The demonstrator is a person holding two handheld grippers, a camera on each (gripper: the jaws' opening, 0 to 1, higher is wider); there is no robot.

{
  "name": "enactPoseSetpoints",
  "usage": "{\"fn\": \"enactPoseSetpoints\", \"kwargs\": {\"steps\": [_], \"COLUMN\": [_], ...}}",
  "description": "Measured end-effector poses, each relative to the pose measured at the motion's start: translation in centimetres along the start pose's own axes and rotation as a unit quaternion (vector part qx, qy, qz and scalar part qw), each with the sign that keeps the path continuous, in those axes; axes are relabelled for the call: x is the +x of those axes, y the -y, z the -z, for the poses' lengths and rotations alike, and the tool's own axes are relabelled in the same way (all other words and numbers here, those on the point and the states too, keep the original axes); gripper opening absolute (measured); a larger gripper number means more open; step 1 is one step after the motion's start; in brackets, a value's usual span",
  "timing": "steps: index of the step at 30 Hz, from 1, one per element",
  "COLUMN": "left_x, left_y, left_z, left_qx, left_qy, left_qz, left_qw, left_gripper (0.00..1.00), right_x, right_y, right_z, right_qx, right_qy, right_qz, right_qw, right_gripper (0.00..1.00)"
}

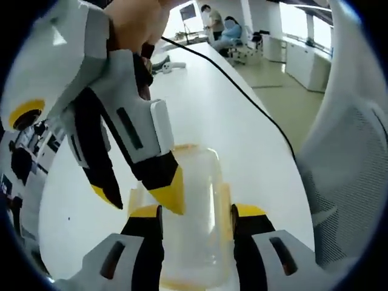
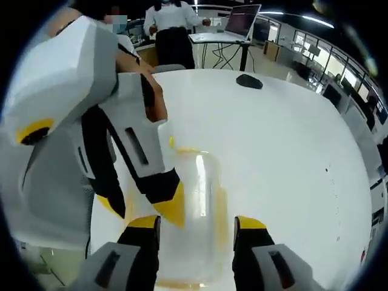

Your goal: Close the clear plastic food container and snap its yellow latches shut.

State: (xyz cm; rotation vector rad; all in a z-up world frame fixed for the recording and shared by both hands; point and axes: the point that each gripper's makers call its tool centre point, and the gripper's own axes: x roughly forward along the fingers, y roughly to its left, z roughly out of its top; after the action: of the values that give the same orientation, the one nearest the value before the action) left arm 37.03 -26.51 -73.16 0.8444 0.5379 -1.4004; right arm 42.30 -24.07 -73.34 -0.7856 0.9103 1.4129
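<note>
Grippers bracket the container from opposite ends

Jaws first: in the left gripper view the left gripper (image 1: 197, 221) has its yellow-tipped jaws apart, standing one on each long side of the container (image 1: 194, 200), which runs up between them. Whether the tips touch its walls I cannot tell. In the right gripper view the right gripper (image 2: 197, 230) stands the same way, jaws apart with the container (image 2: 194, 200) between them. Each view also catches the other gripper coming down from the upper left, its jaws spread and its nearer tip over the container's left edge; the right gripper (image 1: 142, 197) in the left view, the left gripper (image 2: 145, 209) in the right.

That placing looks like a two-handed steadying: the box is pinned from both ends so it cannot slide on the smooth surface (image 1: 230, 121) while a latch is pressed.

The container's long axis lies along each gripper's line of sight, pointing straight away between the jaws. A yellow latch (image 1: 223, 203) shows just inside the right jaw, with more yellow along the far end. The lid appears to be down, though the clear plastic makes that hard to confirm, as is whether any latch is snapped.

Beyond the jaws a black cable (image 1: 242, 91) trails across the surface.
</note>
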Motion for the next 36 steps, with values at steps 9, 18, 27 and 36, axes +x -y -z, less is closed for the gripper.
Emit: {"fn": "enactPoseSetpoints", "kwargs": {"steps": [9, 18, 27, 36], "left_x": [0.0, 0.1, 0.0, 0.0], "left_y": [-0.1, -0.1, -0.3, -0.4], "left_z": [0.1, 0.2, 0.3, 0.3], "left_qx": [0.015, 0.016, 0.013, 0.007], "left_qy": [-0.005, -0.005, 0.003, 0.010], "left_qz": [-0.003, -0.004, -0.005, -0.008], "left_qw": [0.9999, 0.9999, 0.9999, 0.9999], "left_gripper": [0.43, 0.42, 0.42, 0.43], "right_x": [0.4, 0.7, 1.0, 1.1], "right_y": [-0.1, -0.3, -0.6, -0.8], "right_z": [0.2, 0.5, 0.6, 0.7], "right_qx": [0.011, 0.012, 0.023, 0.029], "right_qy": [-0.033, -0.045, -0.065, -0.089], "right_qz": [-0.048, -0.087, -0.122, -0.155], "right_qw": [0.9983, 0.9951, 0.9902, 0.9835], "right_gripper": [0.44, 0.45, 0.46, 0.44]}}
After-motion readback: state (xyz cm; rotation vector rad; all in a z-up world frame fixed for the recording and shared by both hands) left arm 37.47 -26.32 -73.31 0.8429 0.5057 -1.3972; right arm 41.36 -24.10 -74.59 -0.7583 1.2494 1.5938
